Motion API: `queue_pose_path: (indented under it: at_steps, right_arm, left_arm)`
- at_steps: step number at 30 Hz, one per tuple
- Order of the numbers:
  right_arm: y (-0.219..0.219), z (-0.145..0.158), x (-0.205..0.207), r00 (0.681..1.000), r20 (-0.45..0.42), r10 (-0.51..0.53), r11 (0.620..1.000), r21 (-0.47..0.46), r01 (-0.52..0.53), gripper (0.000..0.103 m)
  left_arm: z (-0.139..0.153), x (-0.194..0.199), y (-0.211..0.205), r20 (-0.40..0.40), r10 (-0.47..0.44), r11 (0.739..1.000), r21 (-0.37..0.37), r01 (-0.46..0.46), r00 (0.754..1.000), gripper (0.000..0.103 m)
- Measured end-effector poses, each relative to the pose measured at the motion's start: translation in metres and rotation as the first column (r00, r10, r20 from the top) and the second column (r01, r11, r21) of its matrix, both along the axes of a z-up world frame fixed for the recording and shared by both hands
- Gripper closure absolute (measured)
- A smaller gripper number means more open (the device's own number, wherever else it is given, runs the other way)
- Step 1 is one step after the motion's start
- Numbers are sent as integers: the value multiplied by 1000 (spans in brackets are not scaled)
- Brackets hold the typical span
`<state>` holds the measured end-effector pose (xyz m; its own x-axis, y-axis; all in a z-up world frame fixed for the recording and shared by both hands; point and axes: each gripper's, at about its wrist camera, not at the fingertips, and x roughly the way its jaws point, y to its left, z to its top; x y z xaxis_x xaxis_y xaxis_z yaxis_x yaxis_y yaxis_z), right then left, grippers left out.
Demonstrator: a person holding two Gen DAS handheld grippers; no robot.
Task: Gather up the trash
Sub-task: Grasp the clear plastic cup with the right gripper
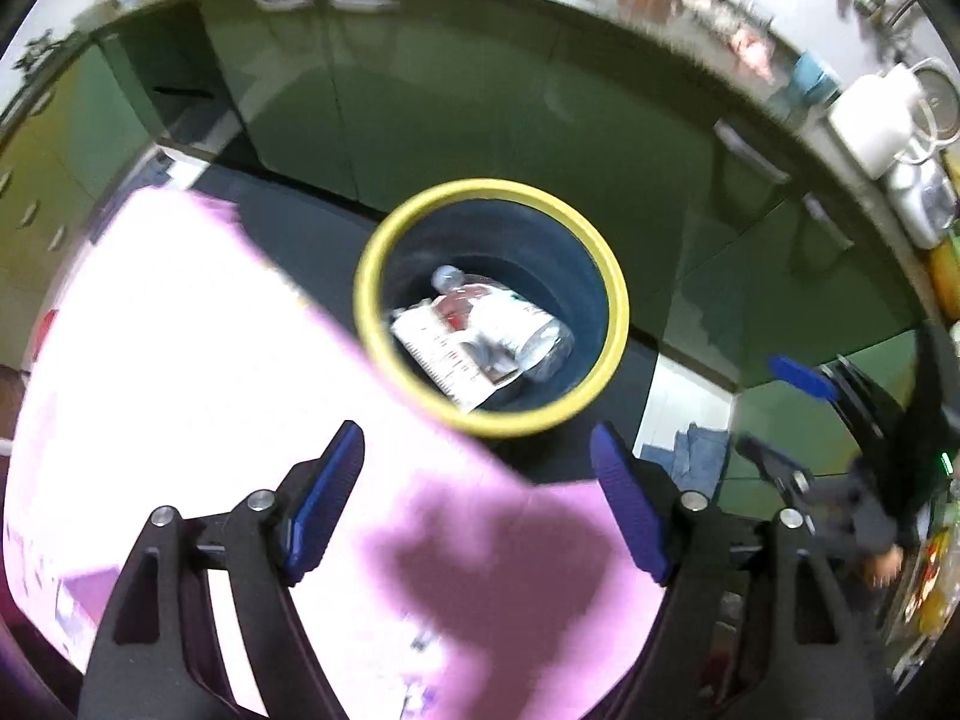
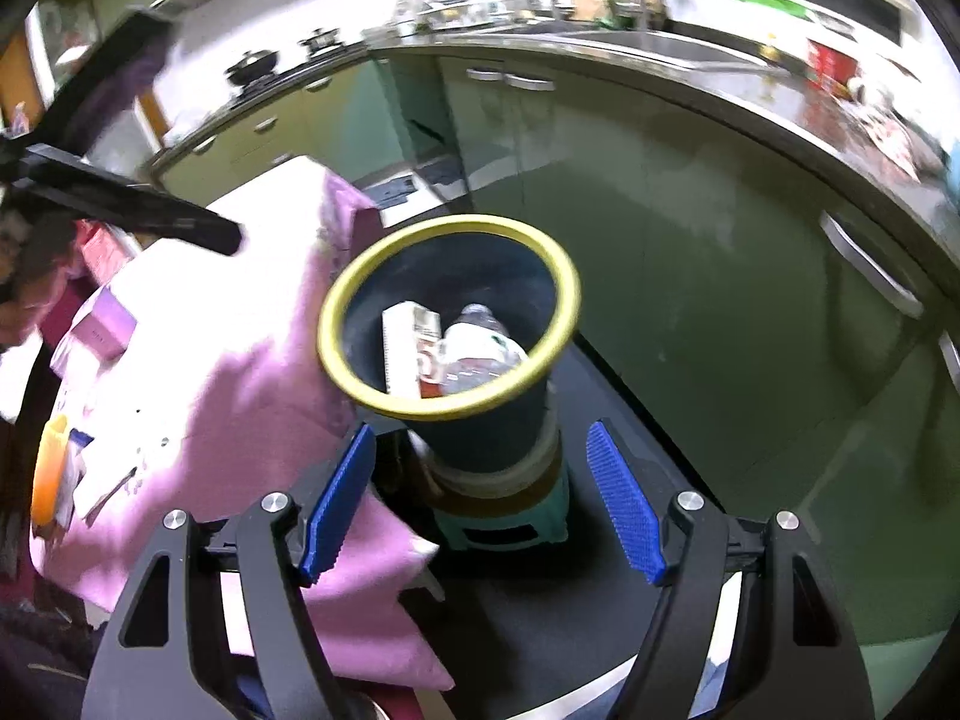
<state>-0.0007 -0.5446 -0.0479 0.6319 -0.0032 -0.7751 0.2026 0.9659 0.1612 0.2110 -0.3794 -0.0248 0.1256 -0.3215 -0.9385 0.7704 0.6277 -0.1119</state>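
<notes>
Both sets of jaws stand wide apart with nothing between them: the left gripper [image 1: 477, 492] over the pink cloth [image 1: 180, 360], the right gripper [image 2: 480, 498] just short of the bin [image 2: 480, 432]. The bin (dark blue, yellow rim) sits beside the cloth-covered worktop [image 2: 198, 372] on a green stool [image 2: 504, 516]. Inside lie a carton [image 2: 408, 348] and a clear bottle [image 2: 480, 348], touching. Beyond stand green cabinets [image 2: 690, 228].

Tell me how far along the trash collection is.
Done: a plastic bottle and a carton lie in the yellow-rimmed bin. In hand: nothing; the left hand-held gripper and right hand-held gripper are both open. Left: items on the pink tablecloth, including an orange one.
</notes>
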Motion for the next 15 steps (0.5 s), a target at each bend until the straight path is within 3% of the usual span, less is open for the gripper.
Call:
queue_pose_path:
  at_steps: [4,7,10,12,15]
  right_arm:
    - [36,7,22,989,5,151,989,10,-151,30]
    - [83,10,42,950,-2,311,950,-1,-311,30]
    - [141,10,60,869,-8,494,869,3,-494,30]
    - [184,7,74,795,-35,606,795,-12,-607,30]
    - [228,0,87,723,-67,688,723,-24,-690,30]
  left_arm:
    - [28,-12,75,40,68,996,-68,-65,997,25]
    - [43,-28,140,97,152,985,-99,-142,984,25]
    - [44,-41,185,128,221,972,-111,-208,967,25]
    - [40,-50,220,141,279,958,-112,-265,950,24]
    - [29,-60,259,132,330,942,-103,-318,935,24]
